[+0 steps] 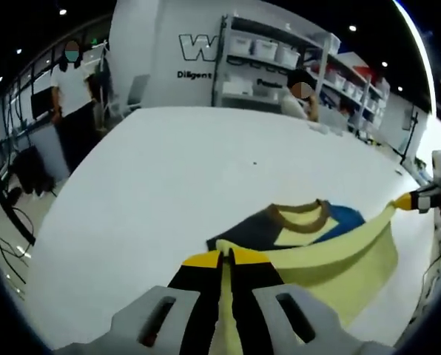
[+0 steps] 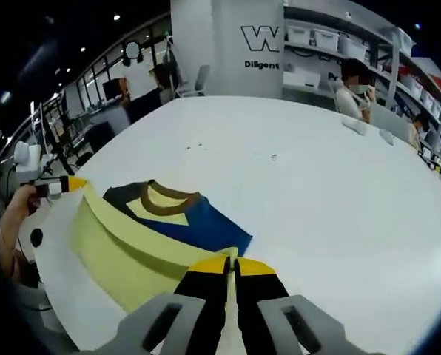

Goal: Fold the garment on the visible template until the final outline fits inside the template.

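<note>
Right now the left gripper (image 1: 226, 257) has its yellow-tipped jaws pressed together on a pale yellow fold of the garment (image 1: 331, 255), pinching the cloth at the near edge of the white counter (image 1: 183, 170). From that pinch the yellow hem runs taut across to the right gripper (image 1: 407, 201), which comes in over the counter's right-hand edge and grips the other end of the same fold. Beyond the lifted hem the rest of the garment lies flat on the counter: a brown collar (image 1: 302, 216) with dark and blue panels to either side of it.

From the right gripper view it reads the same way mirrored. The left gripper (image 2: 74, 183) holds the hem's far end near the counter's left edge, with a hand (image 2: 17, 209) behind it, and the garment (image 2: 143, 233) spreads between the two tools, collar pointing toward the middle of the counter. The right gripper (image 2: 231, 263) is closed on the yellow cloth just at the near edge, blue fabric touching its tips.

Behind the counter stand shelves (image 1: 280, 63) with white bins, and people (image 1: 71, 100) wait at the far side.
</note>
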A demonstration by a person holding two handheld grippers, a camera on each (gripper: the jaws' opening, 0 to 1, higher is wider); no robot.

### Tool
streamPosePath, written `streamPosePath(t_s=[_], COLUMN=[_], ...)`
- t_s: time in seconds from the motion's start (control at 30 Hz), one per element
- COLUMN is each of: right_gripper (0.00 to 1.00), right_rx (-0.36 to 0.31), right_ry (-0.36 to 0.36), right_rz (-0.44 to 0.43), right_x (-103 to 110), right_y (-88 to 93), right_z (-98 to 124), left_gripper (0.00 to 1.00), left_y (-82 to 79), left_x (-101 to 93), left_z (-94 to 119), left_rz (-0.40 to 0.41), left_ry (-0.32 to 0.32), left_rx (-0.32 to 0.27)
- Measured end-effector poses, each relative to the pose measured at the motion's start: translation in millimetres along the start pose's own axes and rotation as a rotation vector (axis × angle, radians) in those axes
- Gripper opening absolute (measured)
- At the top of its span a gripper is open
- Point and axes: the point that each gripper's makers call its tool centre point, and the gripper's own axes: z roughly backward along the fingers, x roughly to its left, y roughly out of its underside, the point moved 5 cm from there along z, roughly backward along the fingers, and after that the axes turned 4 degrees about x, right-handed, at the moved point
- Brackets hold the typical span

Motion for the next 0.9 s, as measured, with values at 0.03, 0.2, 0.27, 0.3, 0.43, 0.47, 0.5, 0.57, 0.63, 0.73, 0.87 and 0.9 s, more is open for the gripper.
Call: streamPosePath(t_s=[0.03, 0.2, 0.27, 0.3, 0.43, 0.47, 0.5, 0.57, 0.63, 0.73, 0.87, 0.9], right_gripper=[0.0, 0.0, 0.0, 0.0, 0.0, 0.0, 0.0, 0.0, 0.0, 0.0, 0.0, 0.0], right_rx=[0.002, -0.003, -0.006, -0.008, -0.024, -0.024, -0.025, -0.029, -0.038, -0.045, -0.043, -0.037], right_ry=[0.0, 0.002, 0.0, -0.001, 0.001, 0.001, 0.003, 0.006, 0.007, 0.014, 0.022, 0.025], right_rz=[-0.006, -0.009, -0.012, -0.014, -0.012, -0.014, -0.015, -0.02, -0.024, -0.035, -0.052, -0.059], right_x=[-1.5, -4.8, -5.5, -5.9, -7.9, -8.7, -9.5, -10.9, -12.2, -14.9, -17.4, -18.2], right_y=[-1.3, -9.9, -12.9, -15.2, -22.5, -23.6, -24.6, -26.9, -30.0, -32.7, -32.7, -31.7], right_z=[-2.3, -9.4, -10.2, -10.5, -12.3, -13.2, -14.2, -15.8, -18.5, -25.0, -35.4, -39.6], left_gripper=[0.03, 0.03, 0.03, 0.03, 0.03, 0.03, 0.03, 0.03, 0.03, 0.03, 0.03, 0.03], left_y=[-1.7, -9.6, -9.9, -10.0, -18.1, -21.7, -23.3, -29.0, -34.7, -39.4, -41.1, -40.7], left_x=[0.9, 4.3, 5.9, 6.4, 8.7, 10.0, 10.9, 11.6, 12.1, 14.3, 16.5, 17.4], left_z=[-2.6, -10.7, -10.4, -10.0, -8.0, -9.8, -11.7, -15.2, -18.8, -25.9, -41.3, -45.0], left_rz=[0.008, 0.047, 0.057, 0.058, 0.067, 0.075, 0.079, 0.093, 0.093, 0.104, 0.114, 0.118], left_ry=[0.003, 0.021, 0.014, 0.013, 0.022, 0.025, 0.03, 0.045, 0.05, 0.051, 0.054, 0.053], left_rx=[-0.007, -0.021, -0.017, -0.017, -0.046, -0.061, -0.062, -0.077, -0.091, -0.104, -0.106, -0.103])
